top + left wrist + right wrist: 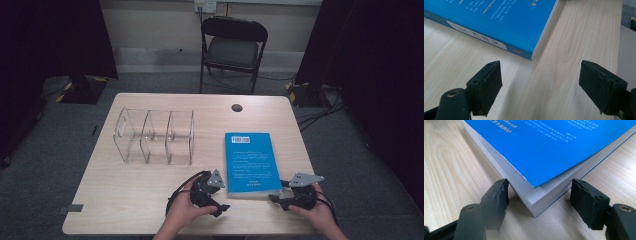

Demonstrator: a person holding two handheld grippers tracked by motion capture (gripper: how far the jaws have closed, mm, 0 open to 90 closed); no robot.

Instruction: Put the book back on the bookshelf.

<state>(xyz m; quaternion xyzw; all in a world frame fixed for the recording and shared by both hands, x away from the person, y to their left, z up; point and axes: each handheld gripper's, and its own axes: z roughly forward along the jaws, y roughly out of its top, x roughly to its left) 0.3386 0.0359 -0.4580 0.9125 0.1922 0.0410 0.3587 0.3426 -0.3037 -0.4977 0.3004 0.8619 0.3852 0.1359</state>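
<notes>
Flat blue paperback book (251,162) lying right of centre on the pale wooden table (125,200), clear acrylic three-slot rack (154,136) at its 9 o'clock, small dark round disc (236,107) at its 12 o'clock, black folding chair (231,50) behind the table, left gripper (219,206) at the book's 7 o'clock, right gripper (277,198) at its 5 o'clock corner

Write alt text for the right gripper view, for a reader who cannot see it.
The right hand-held gripper has its two black jaws open on either side of the near corner of a blue book, which lies flat on a light wooden table. The book's white page edges face the camera.
</notes>
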